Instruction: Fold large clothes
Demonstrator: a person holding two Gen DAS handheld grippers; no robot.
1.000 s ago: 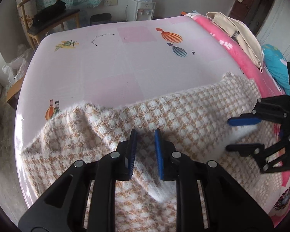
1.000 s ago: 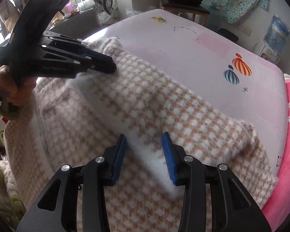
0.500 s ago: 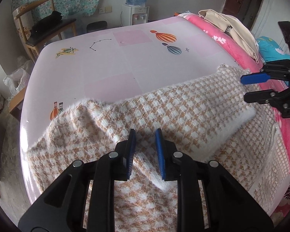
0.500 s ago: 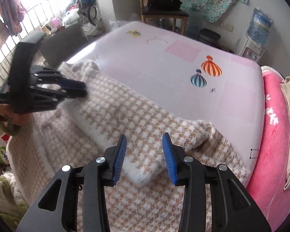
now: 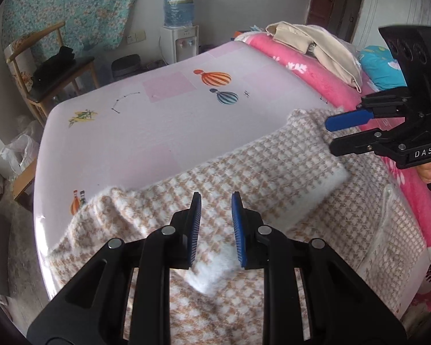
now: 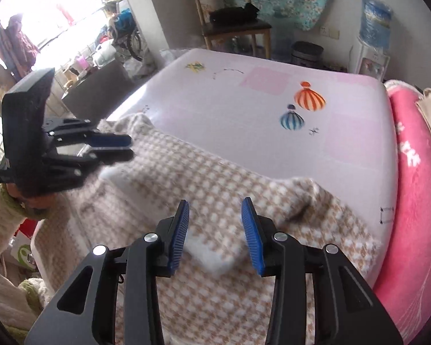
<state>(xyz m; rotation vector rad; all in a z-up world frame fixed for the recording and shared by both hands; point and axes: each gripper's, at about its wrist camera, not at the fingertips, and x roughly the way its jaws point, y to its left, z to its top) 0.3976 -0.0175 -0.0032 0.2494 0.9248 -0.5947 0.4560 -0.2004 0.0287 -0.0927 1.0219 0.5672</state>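
A fluffy tan-and-white checked garment (image 5: 273,166) (image 6: 215,178) lies spread over the near part of the bed, with one layer folded over so that white edges show. My left gripper (image 5: 216,198) hovers above its left part with the jaws a little apart and nothing between them. From the right wrist it shows at the left (image 6: 130,147), held by a hand in a cream sleeve. My right gripper (image 6: 215,204) stands open above the garment's right part, clear of the cloth. The left wrist view has it at the right edge (image 5: 330,134).
The bed's pale pink sheet (image 5: 163,132) with balloon prints stretches beyond the garment. A pink blanket (image 5: 307,77) bearing a beige cloth (image 5: 316,46) and a blue pillow (image 5: 382,69) lies to the right. A wooden chair (image 5: 51,66), a water dispenser (image 5: 179,28) and a bin (image 5: 126,66) stand behind the bed.
Both grippers have lifted away from the garment and rolled a little. In the left wrist view the right gripper has risen from the cloth's right edge. The garment lies as it did.
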